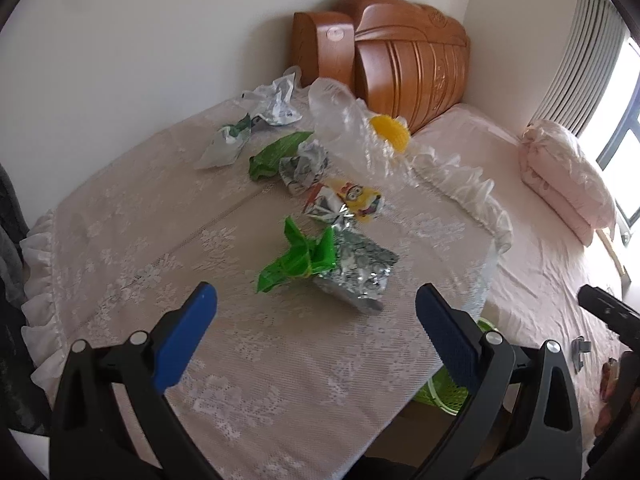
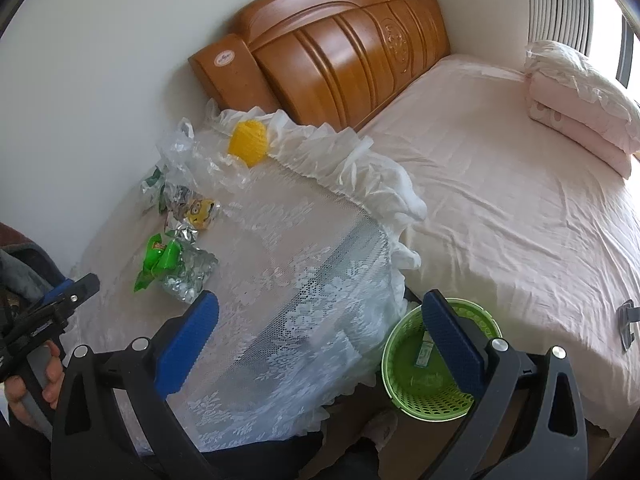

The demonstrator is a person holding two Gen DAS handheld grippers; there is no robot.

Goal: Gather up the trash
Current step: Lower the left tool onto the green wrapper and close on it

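From the left wrist camera, the left gripper (image 1: 316, 312) hovers above the near part of a bench (image 1: 132, 248) covered in a white lace cloth. Its blue fingers (image 1: 186, 340) stand wide apart and hold nothing. Just ahead of them lies a crumpled green-and-silver wrapper (image 1: 332, 266). Farther back sits a yellow cartoon wrapper (image 1: 348, 202), then a grey crumpled wrapper (image 1: 302, 168) touching a green wrapper (image 1: 276, 154). Near the wall lie a green-and-white wrapper (image 1: 226, 142) and a white plastic bag (image 1: 276, 102). A clear plastic bag (image 1: 352, 128) stands at the far right edge, beside a yellow ball (image 1: 390, 132). To the right is a bed (image 1: 540, 280) with a pink sheet, a folded quilt (image 1: 568, 176) and a wooden headboard (image 1: 412, 68). A sliver of a green basket (image 1: 440, 394) shows below the bench edge.

From the right wrist camera, the right gripper (image 2: 318, 320) hangs over the bench corner, its fingers (image 2: 452, 344) also spread wide and empty. The green basket (image 2: 424, 376) stands on the floor between bench and bed, partly behind the right finger, with a small scrap inside. The green-and-silver wrapper (image 2: 176, 264) and the rest of the trash lie on the bench to the left. At the left edge, a hand (image 2: 36, 376) grips the handle of the left gripper.
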